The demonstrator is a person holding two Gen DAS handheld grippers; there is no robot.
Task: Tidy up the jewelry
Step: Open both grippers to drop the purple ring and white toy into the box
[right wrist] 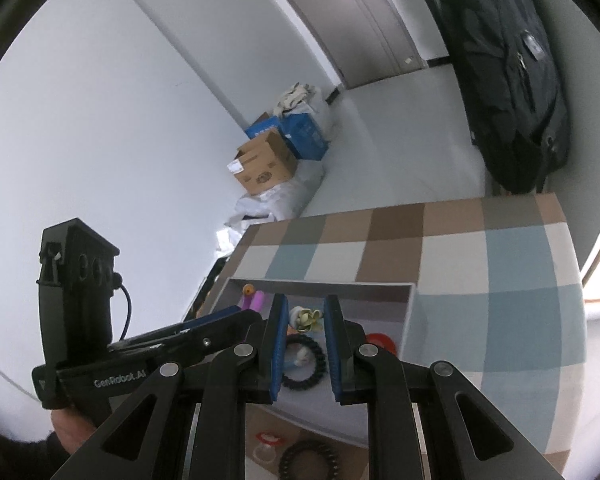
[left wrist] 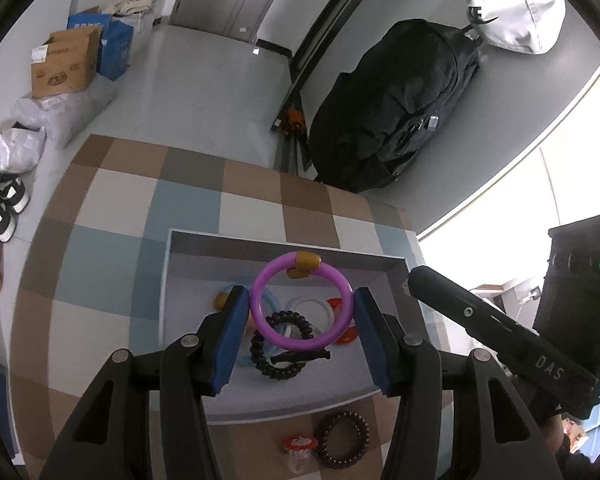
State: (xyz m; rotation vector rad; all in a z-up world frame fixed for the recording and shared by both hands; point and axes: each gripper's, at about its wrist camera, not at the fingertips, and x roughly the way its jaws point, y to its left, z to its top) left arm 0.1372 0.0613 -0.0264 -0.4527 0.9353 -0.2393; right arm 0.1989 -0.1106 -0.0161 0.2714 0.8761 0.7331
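Note:
My left gripper (left wrist: 302,304) is shut on a purple bracelet (left wrist: 260,308) with an amber bead, held above the grey tray (left wrist: 284,246); it also shows in the right wrist view (right wrist: 256,301). In the tray lie a black spiral hair tie (left wrist: 260,360), a white ring (left wrist: 312,304), a pale blue ring and a red piece (left wrist: 342,338). My right gripper (right wrist: 306,304) is open and empty over the tray, above a black spiral tie (right wrist: 304,364) and a flower ornament (right wrist: 306,316).
The checked table (left wrist: 112,208) carries the tray. In front of the tray lie another black spiral tie (left wrist: 342,444) and a red-and-clear ring (left wrist: 298,450). A black backpack (left wrist: 396,108) and cardboard boxes (left wrist: 64,64) stand on the floor beyond.

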